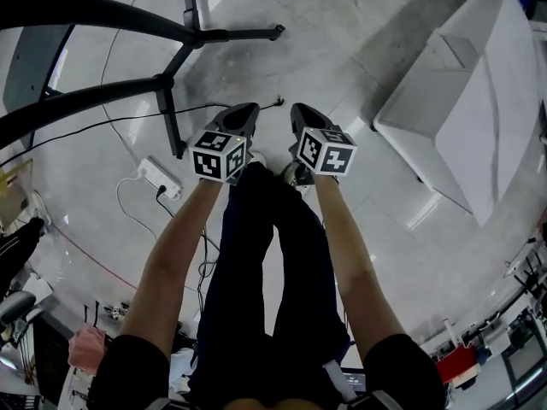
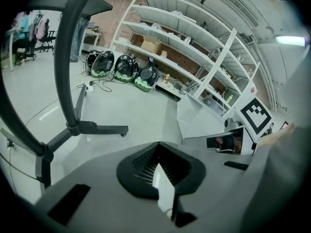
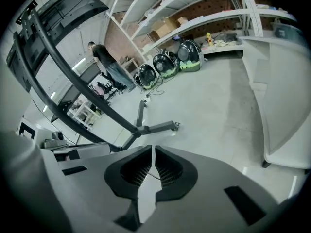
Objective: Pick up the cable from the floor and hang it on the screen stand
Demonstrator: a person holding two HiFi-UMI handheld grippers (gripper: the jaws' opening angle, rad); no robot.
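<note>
Seen from the head view, both forearms reach forward and down over a pale grey floor [image 1: 359, 67], one claw in each hand, side by side and just apart, with the person's dark trousers and shoes below them. The left claw [image 1: 245, 109] is pinched narrow, its dark ribbed pads [image 2: 141, 161] meeting at the tips with nothing between them. The right claw [image 1: 301, 111] is the same in its own view, pads [image 3: 167, 169] drawn together to a thin slit and gripping nothing. The cable [image 1: 273, 102], thin and black, lies on the floor. It runs in from the left edge, passes the foot of the screen stand [image 1: 169, 114] and ends in a small plug just ahead of the two claw tips, touched by neither. The stand's black legs spread across the floor at upper left, and its curved black tubes arc overhead there. A white power strip [image 1: 159, 178] with a white lead lies near the stand's leg, to the left of the left claw. A white table [image 1: 466, 101] stands well off to the right. The left gripper view shows long white shelves [image 2: 194, 47] along a brick wall.
</note>
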